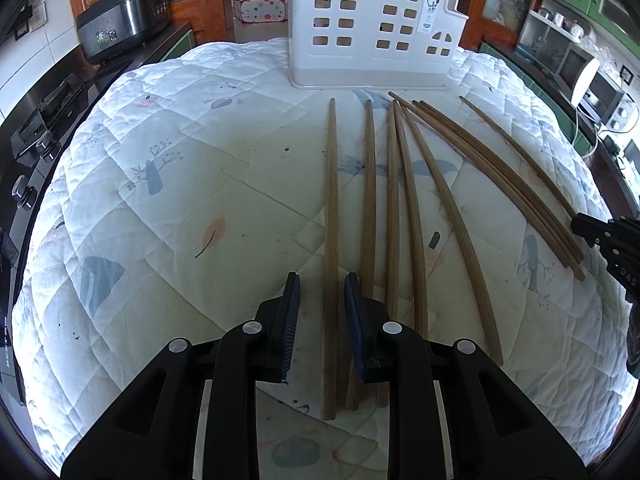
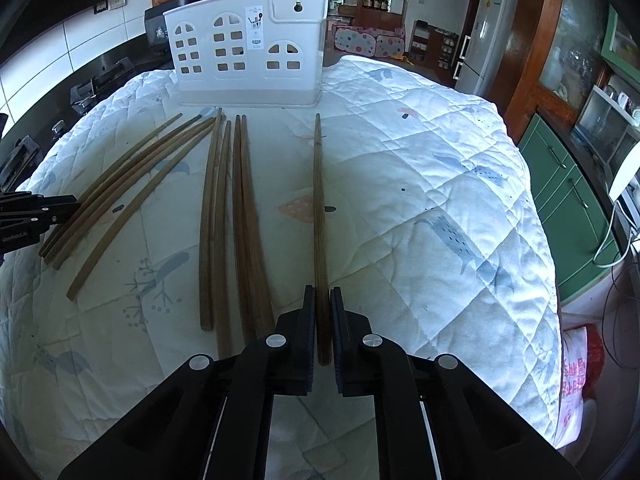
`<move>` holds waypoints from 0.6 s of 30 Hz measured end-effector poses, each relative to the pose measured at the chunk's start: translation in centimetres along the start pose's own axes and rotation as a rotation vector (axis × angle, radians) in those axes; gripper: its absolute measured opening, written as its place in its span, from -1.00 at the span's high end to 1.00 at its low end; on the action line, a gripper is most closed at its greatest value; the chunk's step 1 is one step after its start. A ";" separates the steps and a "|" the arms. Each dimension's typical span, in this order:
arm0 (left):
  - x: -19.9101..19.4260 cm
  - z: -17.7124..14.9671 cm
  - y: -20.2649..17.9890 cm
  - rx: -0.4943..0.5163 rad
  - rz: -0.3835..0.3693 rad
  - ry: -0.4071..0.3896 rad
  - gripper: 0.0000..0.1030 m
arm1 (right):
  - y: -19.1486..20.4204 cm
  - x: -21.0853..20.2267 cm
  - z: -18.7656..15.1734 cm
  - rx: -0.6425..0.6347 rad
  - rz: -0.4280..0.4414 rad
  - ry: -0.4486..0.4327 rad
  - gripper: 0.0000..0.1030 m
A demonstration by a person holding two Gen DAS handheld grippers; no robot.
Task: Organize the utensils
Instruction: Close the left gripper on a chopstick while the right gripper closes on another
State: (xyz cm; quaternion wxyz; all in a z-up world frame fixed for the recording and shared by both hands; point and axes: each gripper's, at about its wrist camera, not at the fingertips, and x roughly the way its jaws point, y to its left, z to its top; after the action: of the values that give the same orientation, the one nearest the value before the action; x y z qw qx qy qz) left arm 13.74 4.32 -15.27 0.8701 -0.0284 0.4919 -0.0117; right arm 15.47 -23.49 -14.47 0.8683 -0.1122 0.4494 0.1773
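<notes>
Several brown wooden chopsticks [image 1: 394, 200] lie side by side on a white quilted cloth [image 1: 160, 184], pointing toward a white utensil holder [image 1: 372, 28] with window cut-outs at the far edge. My left gripper [image 1: 320, 282] is open, its jaws on either side of the leftmost chopstick [image 1: 331, 208]. In the right wrist view, my right gripper [image 2: 323, 292] is shut on the near end of the rightmost chopstick [image 2: 319, 200], which lies apart from the others [image 2: 224, 216]. The holder [image 2: 248, 52] stands beyond them.
A black cooker [image 1: 120, 24] stands on the counter at far left. A microwave [image 1: 580, 68] and cables sit at right. A white fridge [image 2: 484, 36] and green cabinets [image 2: 568, 200] stand beyond the table's right edge.
</notes>
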 end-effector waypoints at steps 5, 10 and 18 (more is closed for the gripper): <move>-0.2 0.1 0.0 -0.004 -0.002 -0.001 0.81 | 0.2 -1.2 0.2 0.011 0.005 -0.022 0.86; -0.9 0.2 0.0 -0.001 -0.014 -0.010 0.88 | 0.4 -3.0 0.6 0.021 0.012 -0.056 0.86; -2.0 0.2 -0.1 0.002 -0.035 -0.029 0.89 | 1.0 -5.6 1.4 0.025 0.024 -0.114 0.86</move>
State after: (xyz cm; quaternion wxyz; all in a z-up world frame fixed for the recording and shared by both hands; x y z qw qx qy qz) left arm 12.90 4.34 -13.41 0.8769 -0.0365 0.4785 -0.0270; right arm 13.06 -23.23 -9.09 0.8917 -0.0857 0.4025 0.1883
